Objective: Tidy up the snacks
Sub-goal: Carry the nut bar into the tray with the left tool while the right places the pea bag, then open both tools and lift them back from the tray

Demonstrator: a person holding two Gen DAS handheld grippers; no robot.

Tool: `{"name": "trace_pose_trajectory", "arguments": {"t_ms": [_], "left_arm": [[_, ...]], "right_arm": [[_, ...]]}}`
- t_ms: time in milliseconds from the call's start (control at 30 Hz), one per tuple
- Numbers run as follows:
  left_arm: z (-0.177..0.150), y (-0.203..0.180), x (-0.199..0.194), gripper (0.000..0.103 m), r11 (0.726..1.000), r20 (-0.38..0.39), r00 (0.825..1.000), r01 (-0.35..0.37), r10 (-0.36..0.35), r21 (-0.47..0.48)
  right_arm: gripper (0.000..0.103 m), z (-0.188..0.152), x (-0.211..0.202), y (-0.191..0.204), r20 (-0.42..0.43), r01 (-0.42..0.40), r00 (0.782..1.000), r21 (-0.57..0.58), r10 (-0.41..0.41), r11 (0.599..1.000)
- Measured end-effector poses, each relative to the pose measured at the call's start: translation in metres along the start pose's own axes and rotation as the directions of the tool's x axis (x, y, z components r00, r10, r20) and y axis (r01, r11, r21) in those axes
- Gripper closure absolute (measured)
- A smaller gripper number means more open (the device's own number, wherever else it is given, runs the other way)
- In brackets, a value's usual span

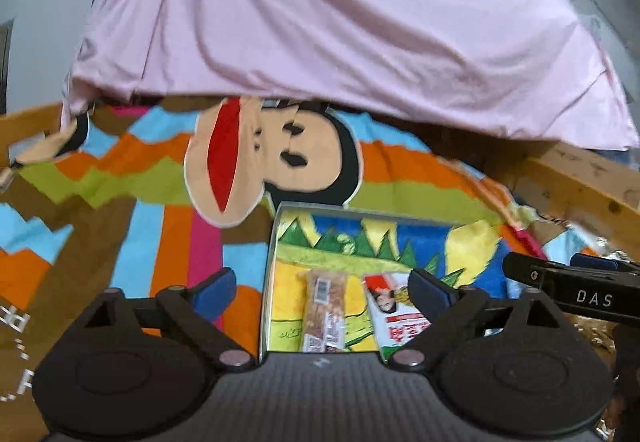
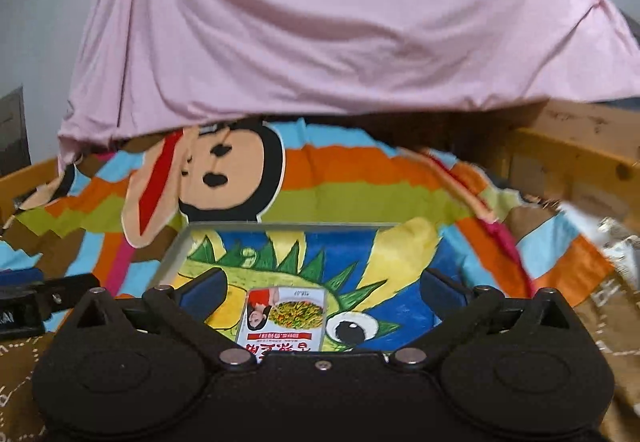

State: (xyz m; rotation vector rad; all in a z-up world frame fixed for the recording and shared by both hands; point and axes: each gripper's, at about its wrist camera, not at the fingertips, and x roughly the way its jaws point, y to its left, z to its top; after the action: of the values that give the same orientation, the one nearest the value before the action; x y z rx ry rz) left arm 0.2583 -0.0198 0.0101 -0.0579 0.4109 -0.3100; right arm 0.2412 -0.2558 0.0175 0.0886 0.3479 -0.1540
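A shallow tray (image 1: 276,242) with a bright cartoon-fish bottom lies on the colourful cloth. In it lie a clear-wrapped brown snack bar (image 1: 323,316) and a white-and-red snack packet (image 1: 394,316). My left gripper (image 1: 322,292) hovers open and empty over the tray's near end, above the bar. The right gripper's finger (image 1: 568,282) pokes in from the right. In the right wrist view the same tray (image 2: 176,250) holds the packet (image 2: 284,318) right between the fingers of my right gripper (image 2: 322,292), which is open and empty above it.
A person in a pink shirt (image 1: 340,22) stands across the table. A monkey-face print (image 1: 280,154) is on the cloth (image 1: 120,182). A wooden rail (image 1: 580,182) runs at the right; silver foil packaging (image 2: 616,238) lies at the right edge.
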Motion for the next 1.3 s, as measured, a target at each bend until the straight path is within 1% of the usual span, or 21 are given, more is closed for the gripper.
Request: {"name": "trace_pose_trajectory", "arguments": {"t_ms": [133,200,400,567,733,833,933,1033,1167,1300], "left_arm": [[0.002,-0.010,-0.035,0.001,1.000,0.052,0.999,-0.017,0.017,0.010],[0.000,-0.014,-0.049,0.001,1.000,0.062,0.998,-0.028,0.028,0.009],[-0.015,-0.020,-0.091,0.001,0.999,0.060,0.997,-0.040,0.039,0.009],[-0.034,-0.021,-0.120,0.000,0.999,0.031,0.999,-0.043,0.044,-0.016],[-0.051,-0.023,-0.144,0.000,0.999,-0.006,0.999,-0.042,0.042,-0.017],[-0.059,-0.024,-0.156,0.000,0.999,-0.021,0.999,-0.037,0.036,-0.035],[-0.068,-0.024,-0.167,0.000,0.998,-0.042,0.998,-0.049,0.047,-0.048],[-0.077,-0.023,-0.176,0.000,0.997,-0.080,0.996,-0.051,0.046,-0.064],[-0.085,-0.020,-0.186,0.000,0.995,-0.127,0.990,-0.067,0.057,-0.073],[-0.096,-0.022,-0.190,0.000,0.992,-0.189,0.976,-0.117,0.107,-0.045]], "right_arm": [[0.001,-0.001,-0.039,-0.005,0.043,0.010,0.999,-0.020,-0.009,1.000],[0.001,-0.002,-0.057,-0.009,0.065,0.012,0.998,-0.020,-0.010,1.000],[0.001,-0.014,-0.111,-0.018,0.095,0.001,0.995,-0.001,-0.001,1.000],[0.001,-0.036,-0.153,-0.019,0.086,0.006,0.996,-0.027,-0.004,1.000],[0.001,-0.055,-0.184,-0.018,0.055,0.002,0.999,-0.039,0.000,0.999],[0.001,-0.067,-0.197,-0.016,0.016,-0.009,1.000,-0.039,0.010,0.999],[0.001,-0.074,-0.206,-0.013,-0.012,-0.012,1.000,-0.038,0.012,0.999],[0.001,-0.079,-0.216,-0.013,-0.030,-0.023,0.999,-0.021,0.023,1.000],[0.001,-0.090,-0.225,-0.009,-0.082,-0.035,0.996,-0.017,0.034,0.999],[0.001,-0.096,-0.229,-0.003,-0.115,-0.031,0.993,-0.047,0.026,0.998]]}}
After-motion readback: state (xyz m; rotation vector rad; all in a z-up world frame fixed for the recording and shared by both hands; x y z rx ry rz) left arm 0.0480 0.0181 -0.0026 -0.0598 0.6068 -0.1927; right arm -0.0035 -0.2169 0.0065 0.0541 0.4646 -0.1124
